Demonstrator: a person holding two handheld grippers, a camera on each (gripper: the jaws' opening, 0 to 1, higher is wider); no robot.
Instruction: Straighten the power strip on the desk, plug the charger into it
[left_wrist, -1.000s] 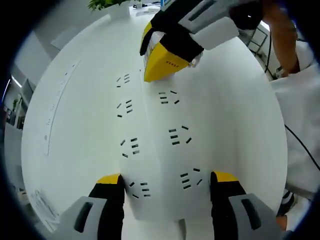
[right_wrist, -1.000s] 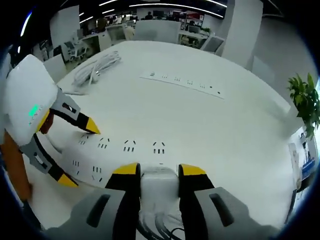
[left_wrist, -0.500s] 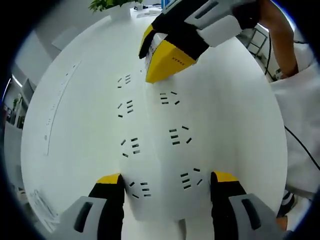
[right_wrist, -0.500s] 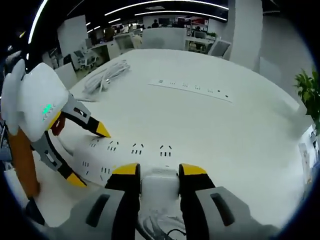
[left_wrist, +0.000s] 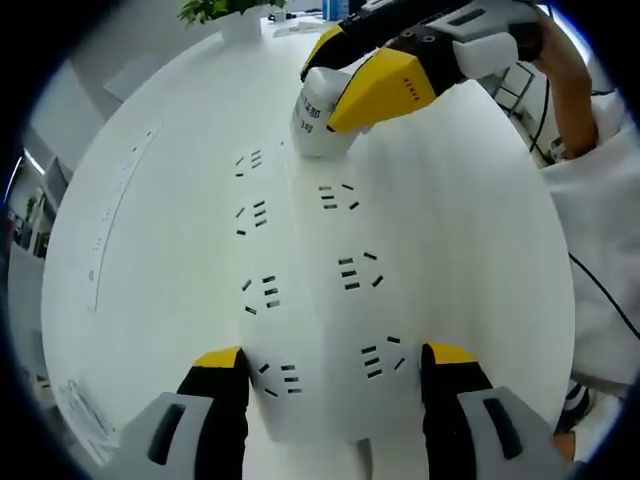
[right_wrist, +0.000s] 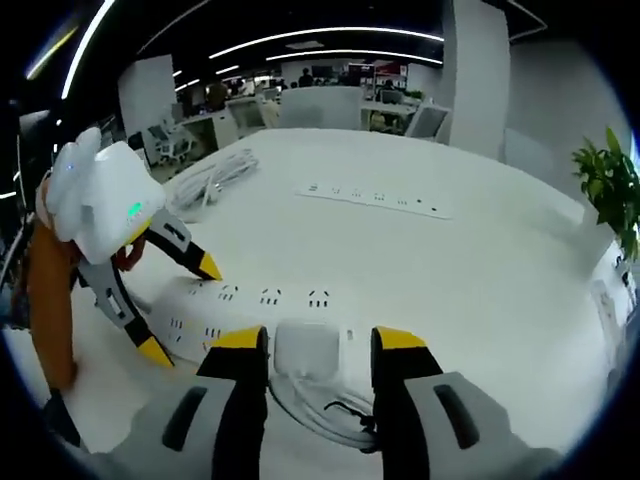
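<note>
A white power strip (left_wrist: 310, 280) with two rows of sockets lies on the white desk (left_wrist: 480, 230). My left gripper (left_wrist: 332, 370) clamps its near end across the width, one jaw on each long side. A white charger (left_wrist: 312, 135) stands on the strip's far end. In the right gripper view the charger (right_wrist: 305, 350) sits on the power strip (right_wrist: 260, 297) between the jaws of my right gripper (right_wrist: 320, 345), which stand apart from it with a gap on both sides. Its coiled cable (right_wrist: 320, 410) lies just in front. The left gripper (right_wrist: 183, 310) straddles the strip's other end.
A second, slim power strip (right_wrist: 375, 197) lies farther out on the desk, with a bundle of white cable (right_wrist: 210, 175) to its left. A potted plant (right_wrist: 610, 185) stands at the desk's right edge. A person's orange sleeve (right_wrist: 45, 300) is behind the left gripper.
My right gripper's jaws have spread and let go of the charger, which now stands on the strip by itself. The left gripper and the strip have stayed put.
</note>
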